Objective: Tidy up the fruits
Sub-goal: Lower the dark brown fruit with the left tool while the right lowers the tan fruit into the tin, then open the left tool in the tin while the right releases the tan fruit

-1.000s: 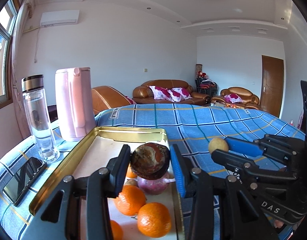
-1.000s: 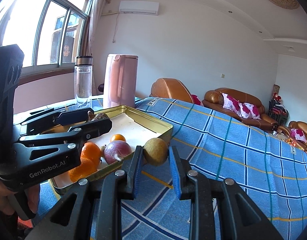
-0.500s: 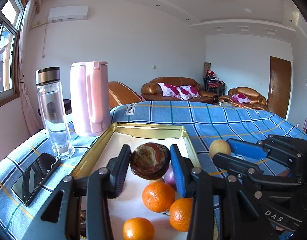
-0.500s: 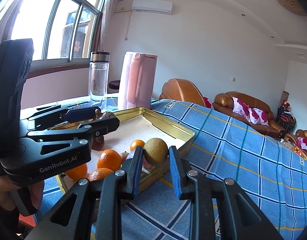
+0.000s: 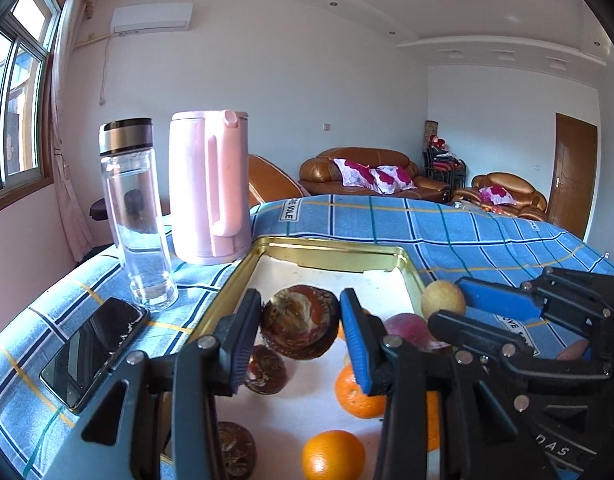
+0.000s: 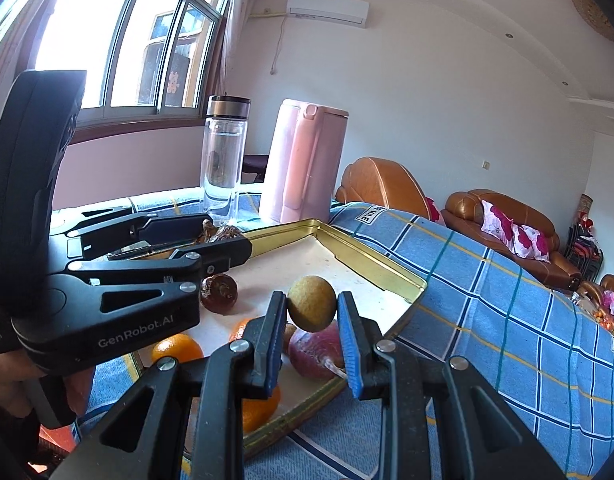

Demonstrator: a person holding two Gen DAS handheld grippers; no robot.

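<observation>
My left gripper (image 5: 301, 322) is shut on a dark brown, mottled fruit (image 5: 301, 326) and holds it above the gold metal tray (image 5: 331, 246). My right gripper (image 6: 311, 310) is shut on a round yellow-brown fruit (image 6: 311, 307), held above the tray's near right rim (image 6: 367, 240). In the tray lie several oranges (image 5: 357, 394), a reddish-purple fruit (image 5: 409, 326) and two more dark brown fruits (image 5: 267, 370). The right gripper and its fruit (image 5: 443, 300) show at the right of the left wrist view. The left gripper shows at the left of the right wrist view (image 6: 223, 236).
A pink kettle (image 5: 209, 184) and a clear bottle with a steel lid (image 5: 135, 216) stand behind the tray on the left. A black phone (image 5: 93, 348) lies on the blue checked cloth (image 5: 447, 224) left of the tray. Brown sofas stand beyond the table.
Both grippers have moved left and forward over the tray with their fruits still held. More of the tray's left side, with dark brown fruits, has come into view.
</observation>
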